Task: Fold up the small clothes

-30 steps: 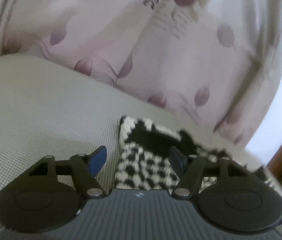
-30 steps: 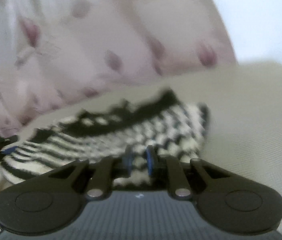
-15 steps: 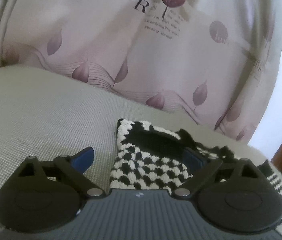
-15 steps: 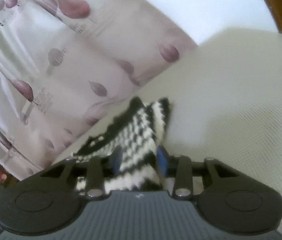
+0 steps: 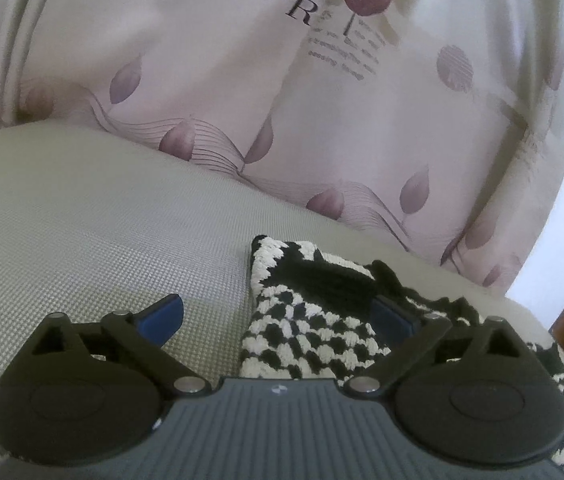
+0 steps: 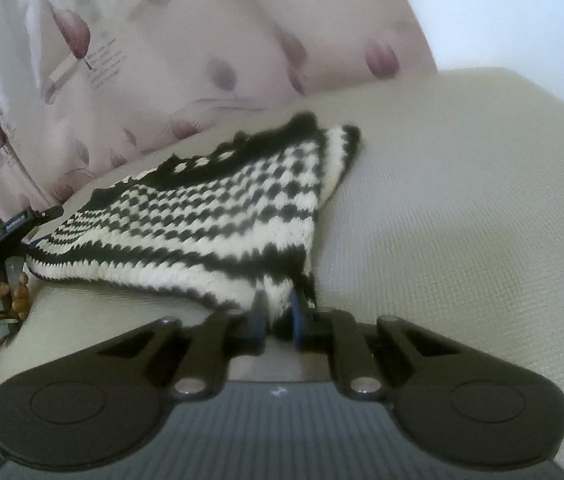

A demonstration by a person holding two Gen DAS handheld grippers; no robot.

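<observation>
We're mid-fold: right gripper [image 6: 276, 314] is clamping the near edge of the knit garment [image 6: 218, 216] just ahead on the cushion [image 6: 462, 208], left gripper [image 5: 278, 314] is gaping, having just released, so next needs carrying that edge over.

Black-and-white checkered knit garment [image 6: 210, 216], near corner lifted off cushion [image 6: 462, 208]

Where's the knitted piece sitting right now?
The black-and-white knit garment lies on the beige cushion near the leaf-print curtain, one corner pinched in the right tool.
</observation>
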